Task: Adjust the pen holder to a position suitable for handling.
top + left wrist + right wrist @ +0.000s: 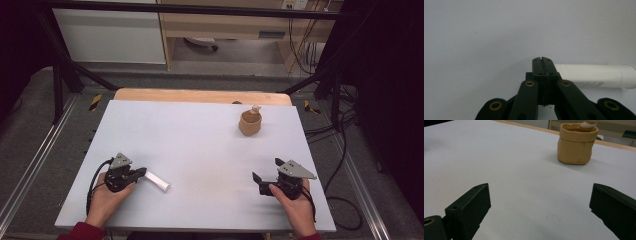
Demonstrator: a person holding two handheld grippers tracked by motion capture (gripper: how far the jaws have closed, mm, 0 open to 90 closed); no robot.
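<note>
The desk point(200, 145) is a pale grey sheet with a strip of bare wood along its far edge. Most of its surface lies open: a wide bare stretch runs between the two hands and on up to the far edge.

The left tongs point(141, 172) rest near the front left part of the desk, held by the person's left hand point(107, 197). Their jaws are pressed flat together with nothing between them, as the left gripper view point(542, 60) shows. Just beside their tips lies a white tube point(157, 181), flat on the desk and well in from the left and front edges. In the high view its long axis slants from the tongs' tips toward the near right; its capped end is the one away from the tongs. In the left gripper view the white tube point(594, 76) lies crosswise, just right of the closed tips, with the cap at the far right.

The right tongs point(267, 175) sit near the front right, in the right hand point(295, 205), jaws spread wide over bare desk point(539, 207).

Toward the far right stands a tan pouch-like pot point(249, 123), upright, well apart from both tongs and near the wooden strip. Something pale pokes above the rim point(587, 125); what it is cannot be told.
</note>
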